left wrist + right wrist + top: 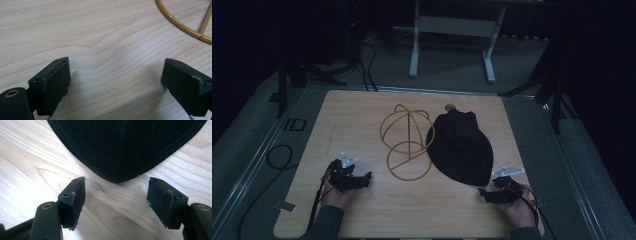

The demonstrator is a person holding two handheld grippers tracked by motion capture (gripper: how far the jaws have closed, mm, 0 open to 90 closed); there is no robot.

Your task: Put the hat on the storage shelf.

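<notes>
A black cap (pixel 462 147) lies flat on the wooden table (pixel 362 115), right of centre, its brim (pixel 120 147) pointing toward the near edge. Left of it stands a gold wire hat stand (pixel 408 142), whose base ring (pixel 185 23) curves across the top right of the left gripper view. My right gripper (pixel 492 194) rests just short of the brim tip, jaws apart with bare wood between them (pixel 116 197). My left gripper (pixel 357 179) sits near the front left, open over bare wood (pixel 115 82), a short way from the stand's ring.
A small round grey object (pixel 450 107) lies at the table's far edge behind the cap. Black cables (pixel 279 157) trail on the grey floor to the left. A white table frame (pixel 452 37) and dark tripod legs (pixel 552 95) stand beyond the table.
</notes>
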